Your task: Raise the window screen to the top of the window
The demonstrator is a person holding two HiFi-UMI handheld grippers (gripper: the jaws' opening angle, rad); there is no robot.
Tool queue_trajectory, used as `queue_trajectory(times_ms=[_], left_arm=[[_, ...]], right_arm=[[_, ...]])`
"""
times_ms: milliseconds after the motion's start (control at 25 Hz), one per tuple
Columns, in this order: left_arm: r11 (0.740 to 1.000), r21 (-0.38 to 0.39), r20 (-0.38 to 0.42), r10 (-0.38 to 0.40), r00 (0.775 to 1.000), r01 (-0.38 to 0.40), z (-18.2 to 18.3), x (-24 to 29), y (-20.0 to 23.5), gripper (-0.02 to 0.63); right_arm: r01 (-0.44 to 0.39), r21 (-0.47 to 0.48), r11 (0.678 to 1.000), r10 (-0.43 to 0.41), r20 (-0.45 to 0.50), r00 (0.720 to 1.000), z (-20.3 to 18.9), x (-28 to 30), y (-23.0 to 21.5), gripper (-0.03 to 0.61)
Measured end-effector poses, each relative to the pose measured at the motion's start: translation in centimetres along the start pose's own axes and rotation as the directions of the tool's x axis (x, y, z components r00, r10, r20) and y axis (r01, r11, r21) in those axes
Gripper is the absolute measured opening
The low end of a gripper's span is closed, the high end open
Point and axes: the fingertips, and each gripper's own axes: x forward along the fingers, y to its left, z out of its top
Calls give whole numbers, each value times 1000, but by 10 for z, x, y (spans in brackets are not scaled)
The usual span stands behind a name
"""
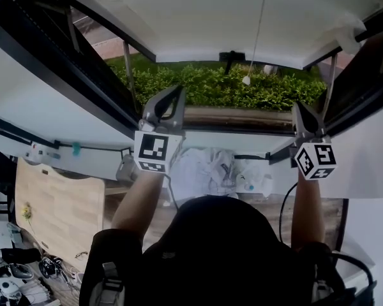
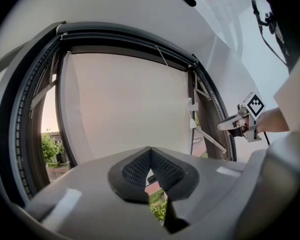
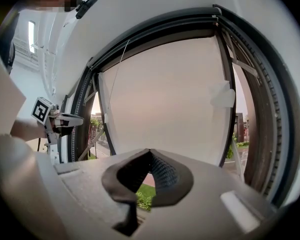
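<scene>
Both our left gripper point(image 1: 177, 92) and right gripper point(image 1: 299, 109) are clenched, apparently empty. Ahead at 12 o'clock, the window screen point(image 1: 210, 18) hangs low, filling most of the window frame point(image 1: 83, 85). We advise setting both closed tips evenly under its bottom edge point(image 1: 191, 62), then lifting level.

Both arms raised, left forearm point(image 1: 138, 197) and right forearm point(image 1: 306, 210) stretched out ahead of head. Left tool point(image 1: 172, 98) points level, jaws closed tip to tip, nothing between. Right tool point(image 1: 304, 116) same: level, closed, empty. Tools side by side, well apart.
</scene>
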Motion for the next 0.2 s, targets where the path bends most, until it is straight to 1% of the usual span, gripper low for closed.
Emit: queue_trajectory(times_ms=[200], left_arm=[[1000,-7,-1,-2,1000,2,-2,-1,0,6]], right_arm=[[1,0,1000,-1,-5,1000,-2,-1,1,0]])
